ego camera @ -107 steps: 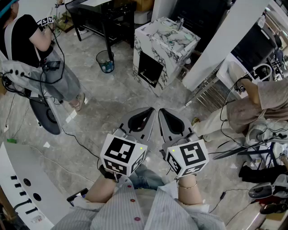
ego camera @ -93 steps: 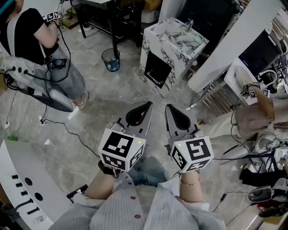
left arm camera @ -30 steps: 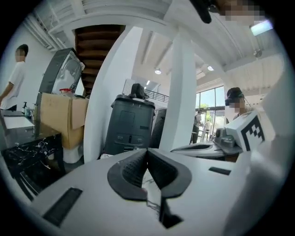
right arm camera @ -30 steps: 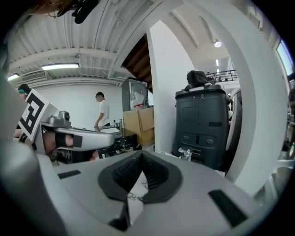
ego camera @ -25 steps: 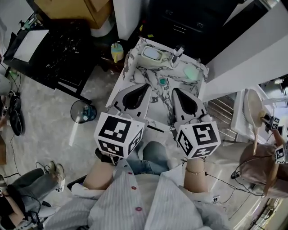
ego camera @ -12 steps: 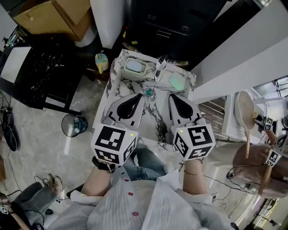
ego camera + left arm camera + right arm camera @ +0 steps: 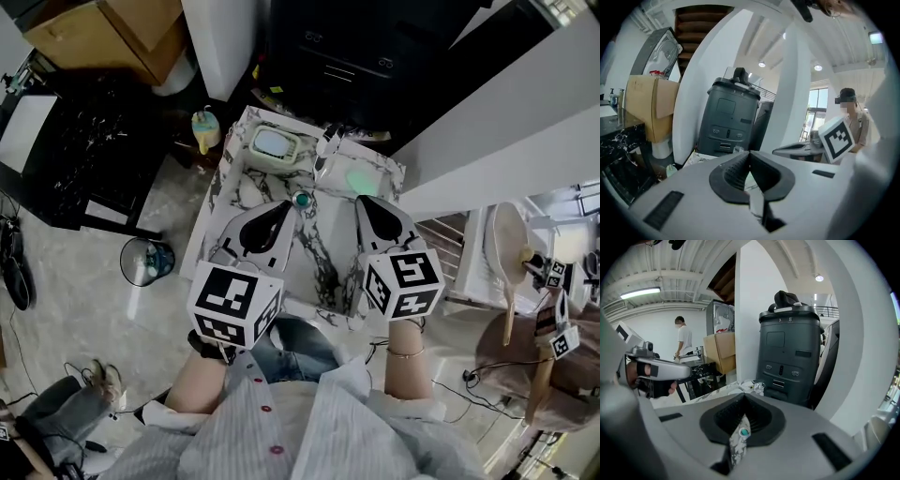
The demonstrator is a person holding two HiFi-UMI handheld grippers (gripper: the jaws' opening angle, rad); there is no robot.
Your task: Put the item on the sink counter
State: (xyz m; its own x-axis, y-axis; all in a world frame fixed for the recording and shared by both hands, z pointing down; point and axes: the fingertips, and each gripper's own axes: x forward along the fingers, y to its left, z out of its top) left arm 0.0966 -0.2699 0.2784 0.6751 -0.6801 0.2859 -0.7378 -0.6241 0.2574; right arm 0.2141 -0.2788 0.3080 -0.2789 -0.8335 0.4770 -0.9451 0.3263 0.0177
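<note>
A white marble sink unit [image 7: 234,199] stands right ahead in the head view. On its back counter lie a pale green rectangular dish [image 7: 272,143] and a light green oval piece [image 7: 360,180], with the faucet [image 7: 325,145] between them. A teal drain [image 7: 301,199] sits in the basin. My left gripper [image 7: 279,208] and right gripper [image 7: 364,202] hover side by side over the basin, both shut and empty. In the left gripper view the left gripper [image 7: 749,154] shows its jaws meeting. The right gripper [image 7: 743,397] shows the same in its own view, with the drain [image 7: 744,432] in the slit below.
A dark cabinet [image 7: 347,47] stands behind the sink, and a white wall panel [image 7: 487,141] runs along its right. A black table [image 7: 66,159], a cardboard box [image 7: 103,28], a small bottle [image 7: 204,127] and a waste bin [image 7: 147,261] are at the left. Another person's grippers [image 7: 553,309] show far right.
I have walked up from across the room to the sink. Over the last second the sink slid slightly down and left in view. Both grippers stayed shut and empty.
</note>
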